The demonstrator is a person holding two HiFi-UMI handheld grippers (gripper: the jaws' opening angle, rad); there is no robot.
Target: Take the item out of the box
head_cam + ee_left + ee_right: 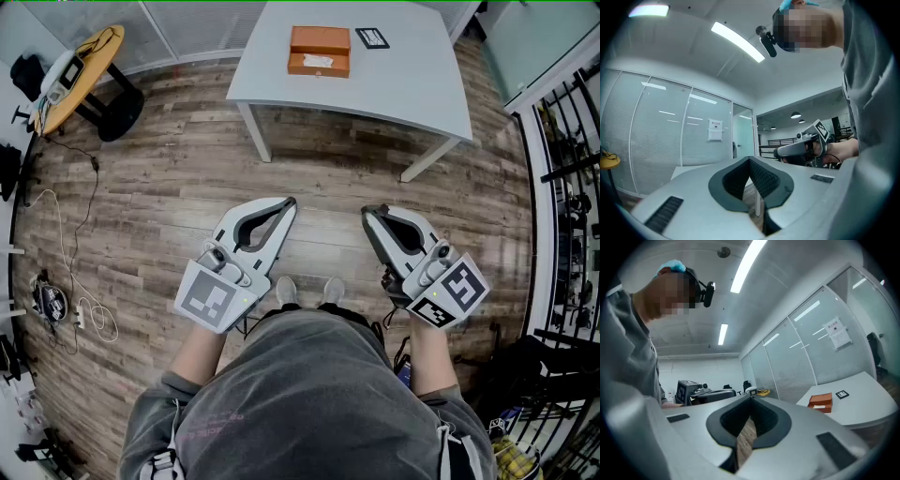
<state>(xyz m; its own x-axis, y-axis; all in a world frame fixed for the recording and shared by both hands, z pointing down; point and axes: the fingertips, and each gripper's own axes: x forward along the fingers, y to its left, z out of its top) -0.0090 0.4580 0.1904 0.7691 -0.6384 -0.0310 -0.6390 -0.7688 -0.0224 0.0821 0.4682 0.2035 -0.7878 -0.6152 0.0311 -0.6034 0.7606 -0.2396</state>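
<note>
An orange box (319, 51) with a white label lies closed on the white table (394, 84) across the room, well ahead of both grippers. The right gripper view also shows the box (820, 401), on the table (865, 392) to the right. I hold my left gripper (291, 201) and right gripper (367, 210) level at waist height, side by side over the wooden floor. Each is shut, tips touching, with nothing between them. From the left gripper (750, 160) I see the right one beside it. The right gripper (751, 399) points toward the glass wall.
A small black marker card (372, 37) lies beside the box. A yellow round table (80, 70) with devices stands at the far left. Cables (80, 314) trail on the floor at left. Black railings (572, 178) line the right side.
</note>
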